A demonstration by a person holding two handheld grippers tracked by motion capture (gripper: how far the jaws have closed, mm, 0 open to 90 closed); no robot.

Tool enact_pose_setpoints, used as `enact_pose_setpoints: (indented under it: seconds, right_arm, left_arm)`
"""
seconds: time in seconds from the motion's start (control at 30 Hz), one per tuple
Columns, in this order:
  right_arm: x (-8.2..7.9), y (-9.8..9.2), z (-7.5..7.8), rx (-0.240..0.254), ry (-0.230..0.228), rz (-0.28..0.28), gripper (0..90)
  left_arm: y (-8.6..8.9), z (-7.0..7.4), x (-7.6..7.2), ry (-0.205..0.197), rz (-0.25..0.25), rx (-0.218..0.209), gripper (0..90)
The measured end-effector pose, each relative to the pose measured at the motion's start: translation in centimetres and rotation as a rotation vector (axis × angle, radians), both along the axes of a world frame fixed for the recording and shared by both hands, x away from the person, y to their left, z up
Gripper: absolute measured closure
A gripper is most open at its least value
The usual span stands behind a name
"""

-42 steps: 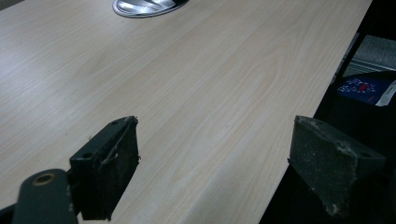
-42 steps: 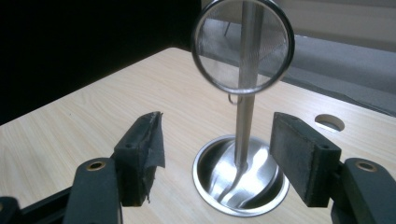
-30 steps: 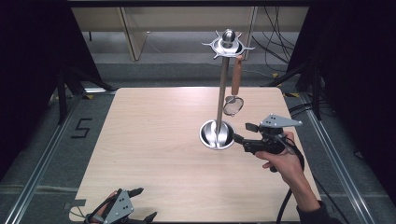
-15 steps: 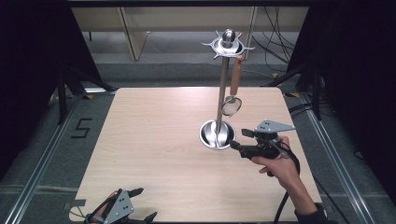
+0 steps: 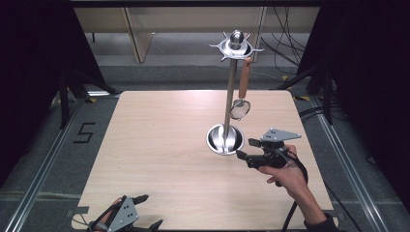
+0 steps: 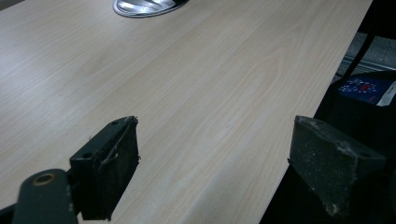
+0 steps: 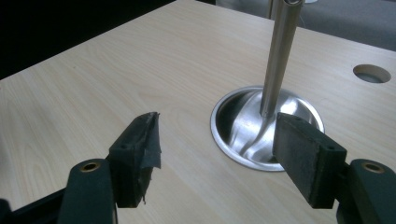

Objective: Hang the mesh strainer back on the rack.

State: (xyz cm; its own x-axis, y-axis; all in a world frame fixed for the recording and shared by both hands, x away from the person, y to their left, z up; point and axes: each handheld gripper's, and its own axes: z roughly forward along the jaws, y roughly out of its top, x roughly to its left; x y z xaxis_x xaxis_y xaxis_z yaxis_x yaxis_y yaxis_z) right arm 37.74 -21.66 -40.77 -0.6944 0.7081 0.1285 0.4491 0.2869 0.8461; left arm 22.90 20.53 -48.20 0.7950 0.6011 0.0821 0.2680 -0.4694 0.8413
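A steel utensil stand (image 5: pixel 229 101) rises from a round dish base (image 5: pixel 218 140) right of the table's middle. A small strainer (image 5: pixel 240 109) with a wooden handle (image 5: pixel 244 77) hangs from its crown (image 5: pixel 236 45). My right gripper (image 5: pixel 247 149) is held by a hand just right of the base, open and empty, with its jaws pointing left at the base. In the right gripper view, the base (image 7: pixel 243 122) and pole (image 7: pixel 281 51) stand just ahead of the right gripper (image 7: pixel 217 149). My left gripper (image 5: pixel 149 211) sits at the table's front left edge, open and empty, also the left gripper (image 6: pixel 219 158).
The pale wooden table (image 5: pixel 159 140) lies bare to the left of the stand. A round cable hole (image 7: pixel 371 73) lies in the tabletop beyond the base. Black cables and metal rails run along the floor around the table. The table's front edge crosses between the left jaws.
My right gripper has drifted a little toward the near edge of the table, staying open beside the base. The left gripper has not moved.
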Motion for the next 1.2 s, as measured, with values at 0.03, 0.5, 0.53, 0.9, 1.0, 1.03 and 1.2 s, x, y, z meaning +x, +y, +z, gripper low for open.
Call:
enact_pose_setpoints:
  seconds: [0.03,0.5,0.53,0.9,1.0,1.03,1.2]
  right_arm:
    - [0.0,0.0,-0.1,-0.004,-0.005,0.001,32.7]
    - [-0.2,-0.1,-1.6,0.001,0.034,0.015,32.4]
    - [-0.3,-0.2,-1.6,-0.010,0.031,0.011,32.4]
    - [-0.7,0.0,-3.3,-0.013,0.084,0.021,31.6]
    - [-0.9,-0.1,-3.6,-0.024,0.079,0.021,31.5]
    - [-1.0,-0.1,-3.8,-0.023,0.093,0.017,31.4]
    - [-1.3,-0.1,-4.3,-0.010,0.088,0.014,31.2]
  left_arm:
    - [0.0,0.0,0.0,-0.001,0.000,0.002,15.1]
    - [0.0,0.0,0.0,0.001,-0.001,-0.004,15.1]
    - [0.0,0.0,0.0,0.000,-0.001,-0.004,15.2]
    - [0.0,0.0,0.0,-0.001,0.000,0.002,15.2]
    - [0.0,0.0,0.0,-0.005,0.000,0.003,15.1]
    - [0.0,-0.1,0.0,-0.014,0.003,0.001,15.2]
    - [0.0,-0.1,0.0,-0.013,0.002,0.002,15.1]
